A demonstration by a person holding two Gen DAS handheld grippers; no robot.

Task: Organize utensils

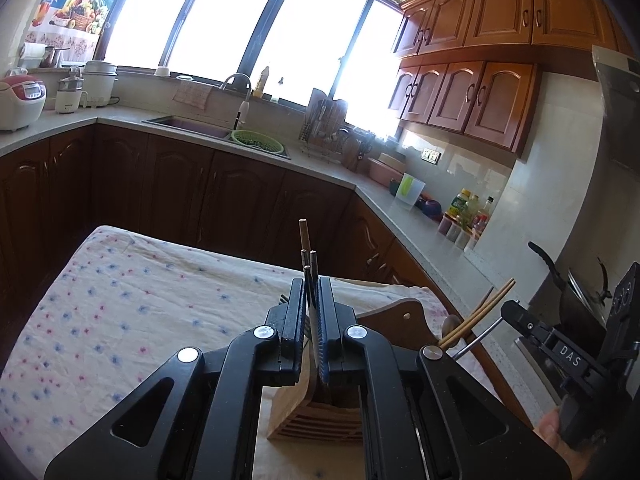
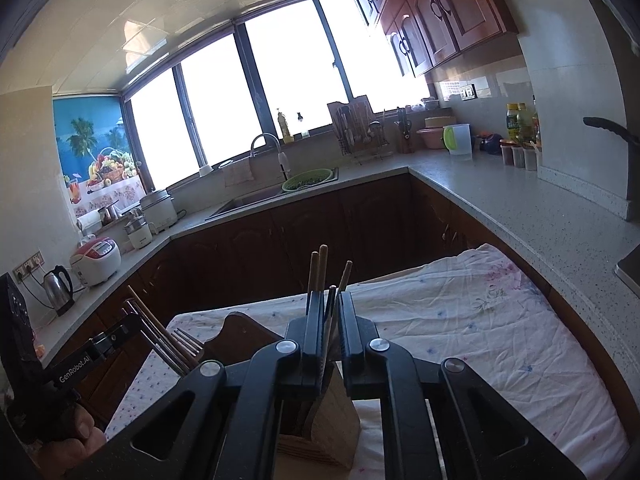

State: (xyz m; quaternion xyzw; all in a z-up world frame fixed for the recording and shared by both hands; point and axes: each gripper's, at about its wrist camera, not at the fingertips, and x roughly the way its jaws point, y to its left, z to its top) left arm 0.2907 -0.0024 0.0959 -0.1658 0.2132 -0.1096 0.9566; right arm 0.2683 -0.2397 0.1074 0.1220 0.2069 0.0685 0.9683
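The cloth-covered table (image 1: 120,300) is bare apart from the wooden utensil holder (image 1: 316,412) at its near edge, so the gathering looks finished. Judging by that, only the dropping-in remains. The left gripper (image 1: 312,284) is clenched on a bundle of forks and chopsticks (image 1: 305,240), upright above the holder, lower ends apparently already in a slot. The right gripper (image 2: 330,300) has wooden chopsticks (image 2: 322,268) between its jaws above the neighbouring slot; I cannot tell whether its pads press on them.
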